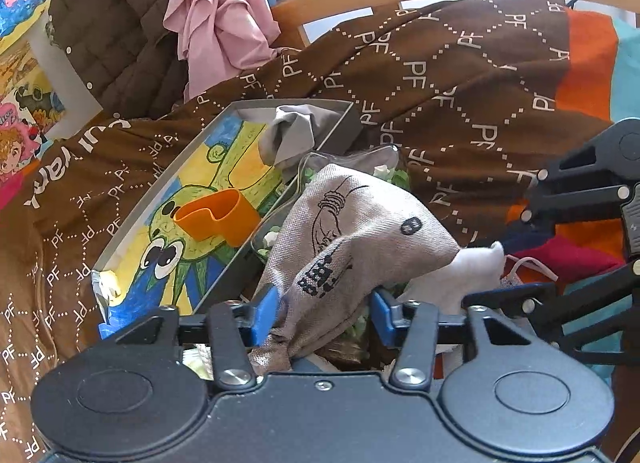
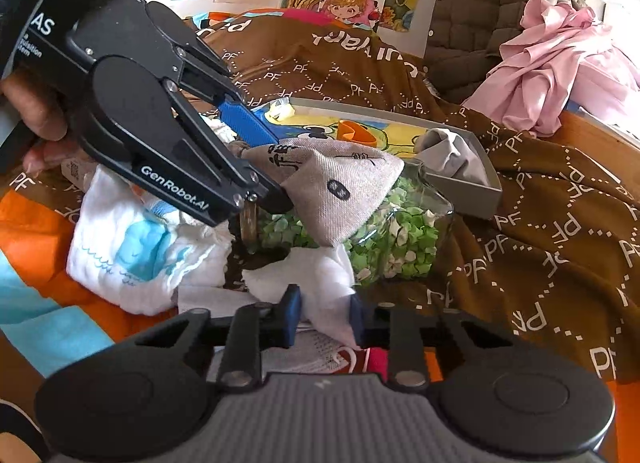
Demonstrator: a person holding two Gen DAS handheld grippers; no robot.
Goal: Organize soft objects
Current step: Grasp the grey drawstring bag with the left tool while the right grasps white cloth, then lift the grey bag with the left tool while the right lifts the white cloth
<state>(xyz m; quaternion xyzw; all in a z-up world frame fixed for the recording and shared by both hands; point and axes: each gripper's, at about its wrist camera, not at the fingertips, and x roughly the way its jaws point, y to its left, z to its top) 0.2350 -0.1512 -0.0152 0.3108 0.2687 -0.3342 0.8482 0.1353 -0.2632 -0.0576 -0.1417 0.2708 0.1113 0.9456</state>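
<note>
While the left gripper point(image 1: 324, 317) is clamped on the printed linen pouch point(image 1: 352, 235), its blue pads pinch the gathered lower end of the fabric, and the pouch body drapes over the clear container of green and white pieces point(image 2: 396, 235). The right gripper point(image 2: 325, 321) is closed on a corner of a white cloth point(image 2: 320, 279), which lies just in front of that container on the brown patterned blanket point(image 2: 540, 231).

Step in hand, as judged from the layout: both soft items are gripped and being handled together, most likely for transfer or folding. No finished stack is visible.

Surroundings:
- A shallow grey box point(image 1: 132, 231) lies just beside the container. It holds a grey cloth point(image 1: 296, 135) at its far end and an orange plastic holder point(image 1: 218, 217) near the middle.
- A second white garment with blue print point(image 2: 136, 251) lies left of the white cloth.
- A pink garment point(image 2: 560, 75) is piled well apart, at the far edge of the bed.

Next move, as judged: lift the pouch clear of the container rim before moving it sideways. Snagging on the rim could tip the container. The destination cannot be determined from these views; the grey box is a plausible one.
</note>
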